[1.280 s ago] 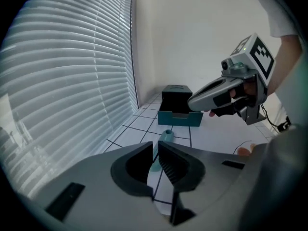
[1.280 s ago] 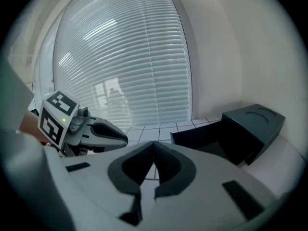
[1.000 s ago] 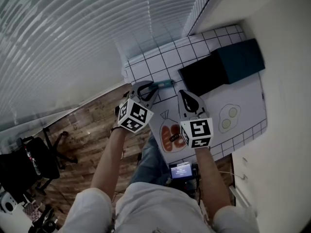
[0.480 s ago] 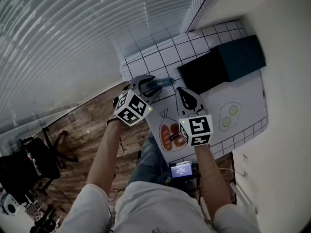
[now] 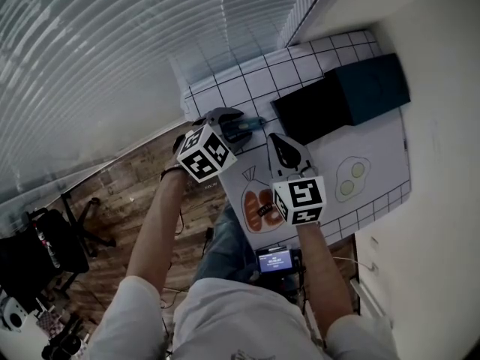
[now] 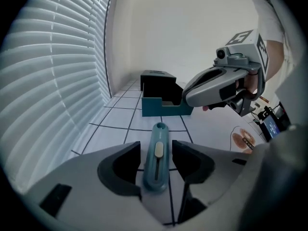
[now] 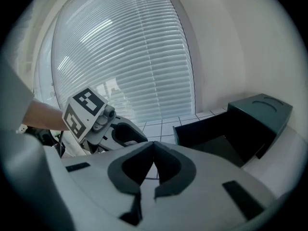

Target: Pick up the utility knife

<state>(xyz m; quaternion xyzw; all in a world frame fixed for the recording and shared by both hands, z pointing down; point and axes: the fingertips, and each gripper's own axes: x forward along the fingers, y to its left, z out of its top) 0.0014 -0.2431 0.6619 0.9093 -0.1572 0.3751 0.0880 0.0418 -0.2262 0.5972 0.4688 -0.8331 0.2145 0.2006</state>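
The teal utility knife (image 6: 159, 131) lies flat on the white gridded table (image 6: 115, 119), pointing away toward the box. My left gripper (image 6: 155, 148) straddles it, tilted down. Its jaws are opening, the knife lies between them, and a thin gap shows on each side, so the pads do not press on it. In the head view the left gripper (image 5: 234, 128) sits over the knife (image 5: 255, 122) near the table's left edge. My right gripper (image 7: 154, 147) is shut on nothing and hovers beside it, over the mat (image 5: 282, 144).
An open box, black and teal (image 5: 341, 100), stands just beyond the knife. A white mat with printed food pictures (image 5: 352, 178) covers the table's near part. Window blinds (image 6: 48, 81) run along the left. A small lit screen (image 5: 274, 259) sits below the table edge.
My left gripper has moved forward and down over the knife and its jaws have spread apart around it. The right gripper has stayed where it was.
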